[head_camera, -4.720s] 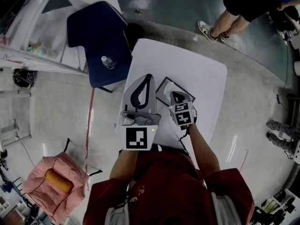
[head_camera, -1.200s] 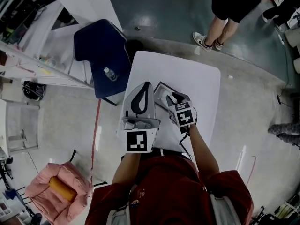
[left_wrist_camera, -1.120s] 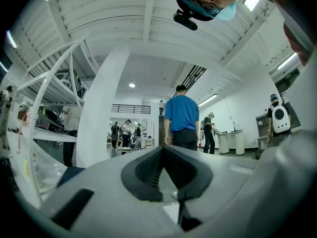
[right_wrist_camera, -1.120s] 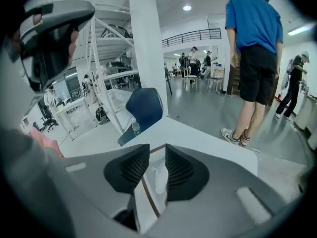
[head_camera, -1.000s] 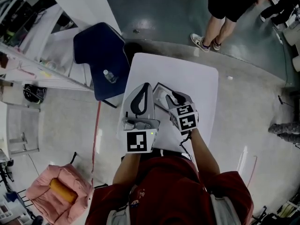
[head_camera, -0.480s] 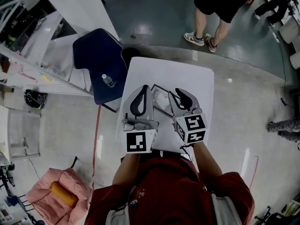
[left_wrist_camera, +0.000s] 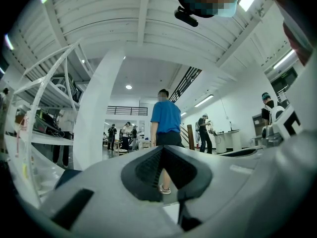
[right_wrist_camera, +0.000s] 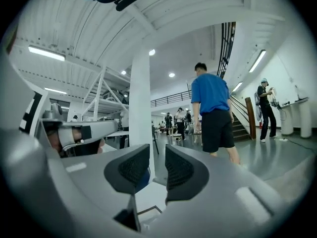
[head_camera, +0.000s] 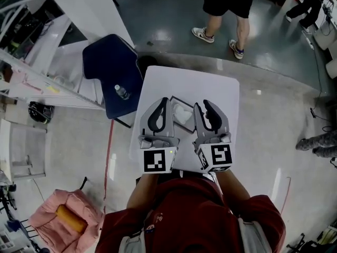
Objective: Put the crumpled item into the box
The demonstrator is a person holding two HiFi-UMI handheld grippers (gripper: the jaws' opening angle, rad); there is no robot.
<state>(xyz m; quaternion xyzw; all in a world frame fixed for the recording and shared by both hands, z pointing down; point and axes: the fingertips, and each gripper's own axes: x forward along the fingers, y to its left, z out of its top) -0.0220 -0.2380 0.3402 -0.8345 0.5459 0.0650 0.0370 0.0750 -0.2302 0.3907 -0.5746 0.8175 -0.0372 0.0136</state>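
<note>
A small dark-rimmed box [head_camera: 177, 98] sits on the white table [head_camera: 210, 86], between my two grippers. A white crumpled item [head_camera: 183, 114] lies inside it. My left gripper [head_camera: 165, 100] hovers over the box's left side, its jaws shut tip to tip with nothing held; in the left gripper view [left_wrist_camera: 162, 148] only the room shows through the hole between its pads. My right gripper [head_camera: 203, 105] is raised just right of the box, jaws apart and empty, also seen in the right gripper view [right_wrist_camera: 157, 155]. A corner of the box rim [right_wrist_camera: 148, 211] shows below its jaws.
A dark blue chair [head_camera: 113, 65] with a small bottle [head_camera: 121, 92] on its seat stands against the table's left edge. A person in a blue shirt [head_camera: 226, 4] stands beyond the far edge. White shelving [head_camera: 31, 73] lines the left; a pink bag [head_camera: 60, 215] lies on the floor.
My right gripper has come up out of the box and swung right, and its jaws now stand apart. The crumpled item stays in the box. The left gripper has hardly moved.
</note>
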